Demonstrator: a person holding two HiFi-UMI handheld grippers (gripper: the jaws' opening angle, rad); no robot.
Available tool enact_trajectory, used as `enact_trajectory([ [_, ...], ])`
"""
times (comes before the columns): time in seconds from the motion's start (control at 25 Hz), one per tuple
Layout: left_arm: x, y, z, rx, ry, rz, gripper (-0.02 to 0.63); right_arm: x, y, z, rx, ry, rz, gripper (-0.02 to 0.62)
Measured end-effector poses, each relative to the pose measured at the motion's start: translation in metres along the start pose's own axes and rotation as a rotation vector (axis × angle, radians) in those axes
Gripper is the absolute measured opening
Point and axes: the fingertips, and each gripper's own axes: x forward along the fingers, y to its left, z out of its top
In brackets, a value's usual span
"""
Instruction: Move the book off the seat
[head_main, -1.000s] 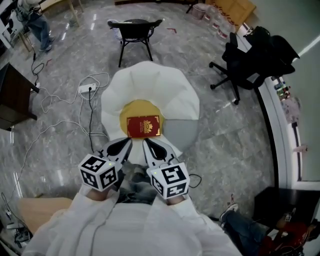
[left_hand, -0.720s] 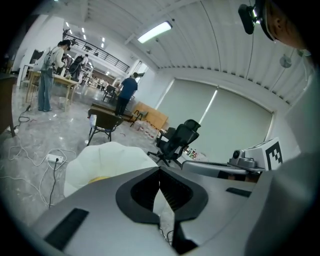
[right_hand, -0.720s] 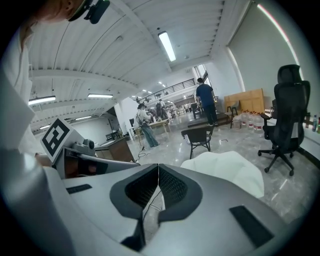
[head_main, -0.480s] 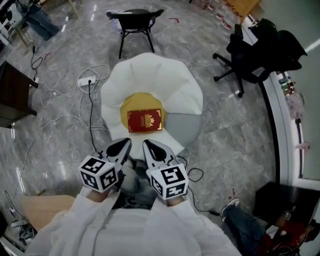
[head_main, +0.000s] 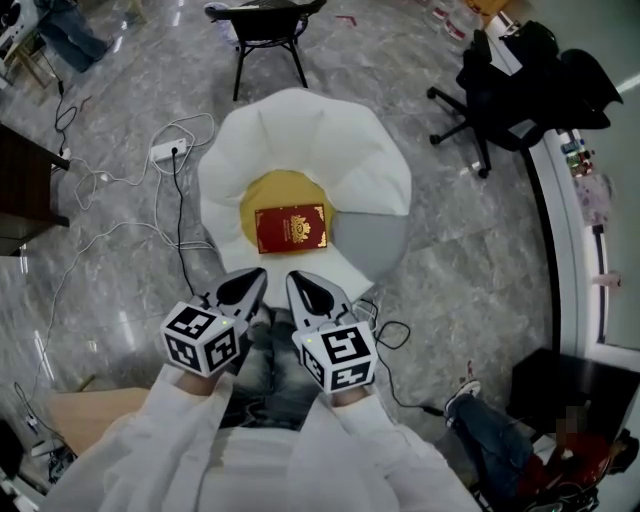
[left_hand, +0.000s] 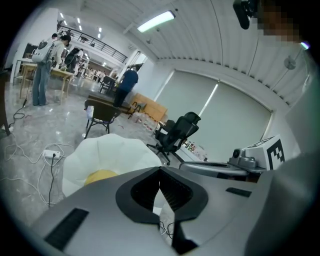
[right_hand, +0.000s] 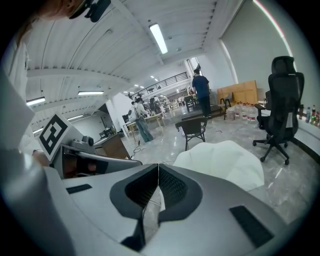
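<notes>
The left claw (head_main: 256, 276) and right claw (head_main: 296, 279), both closed and empty, hover short of the flat red gold-stamped book (head_main: 290, 229), likely stiff and light: pinch its near edge.

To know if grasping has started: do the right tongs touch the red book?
Apart. The head view shows white seat between the right tongs and the book.
</notes>
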Motion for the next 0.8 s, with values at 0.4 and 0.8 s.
enact_trajectory([
  [0.4,0.025,0.029,-0.015,-0.036,0.009,0.002,0.005,0.029,-0.02,-0.014,0.016,0.01,-0.025,0.012],
  [0.8,0.085,0.084,-0.058,-0.09,0.01,0.003,0.005,0.088,-0.061,-0.061,0.045,0.028,-0.045,0.012],
])
